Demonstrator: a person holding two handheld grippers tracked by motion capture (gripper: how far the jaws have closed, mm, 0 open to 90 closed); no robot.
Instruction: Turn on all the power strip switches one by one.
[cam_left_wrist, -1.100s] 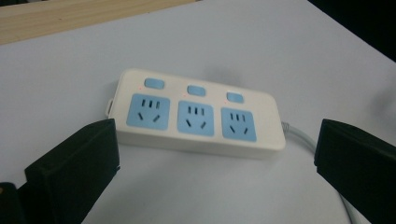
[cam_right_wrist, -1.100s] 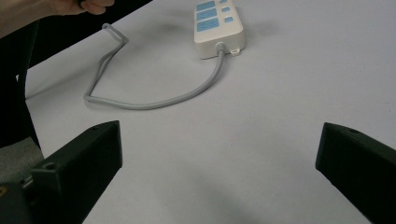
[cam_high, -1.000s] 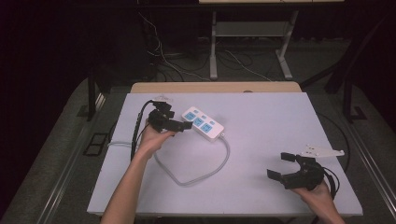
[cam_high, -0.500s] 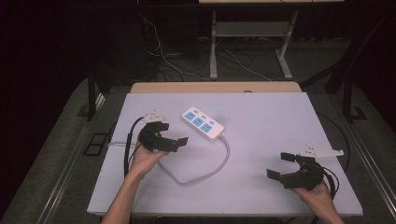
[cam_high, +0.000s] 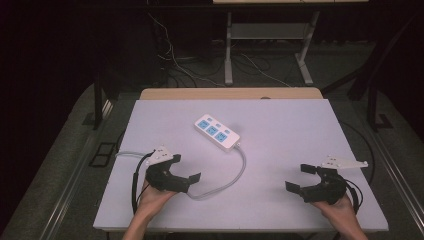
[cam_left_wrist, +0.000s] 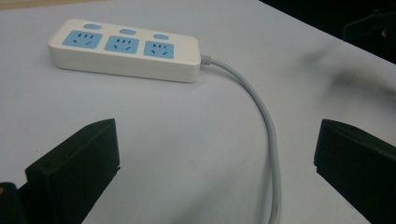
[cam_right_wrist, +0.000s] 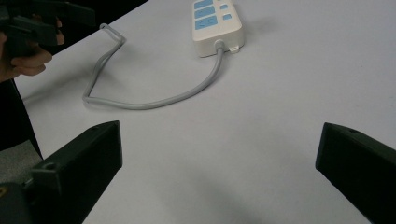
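I am holding my left tongs (cam_high: 184, 169) low over the near left part of the white counter (cam_high: 290, 135), their jaws spread wide and gripping nothing. A second ago they were up against the power strip (cam_high: 217, 132); now I have drawn them back toward me, well apart from it. In the left gripper view the grey cord (cam_left_wrist: 261, 116) is running between the two black jaws, touching neither.

My right tongs (cam_high: 302, 178) are sitting at the near right corner, where they were a second ago, jaws also spread and empty.

The cord is looping across the counter (cam_right_wrist: 280, 93) from my left hand (cam_high: 152, 196) side and curving up into the end of the power strip (cam_right_wrist: 215, 22). The strip itself, white with three blue sockets, is lying flat and slanted near the middle of the counter, in the same spot as before.
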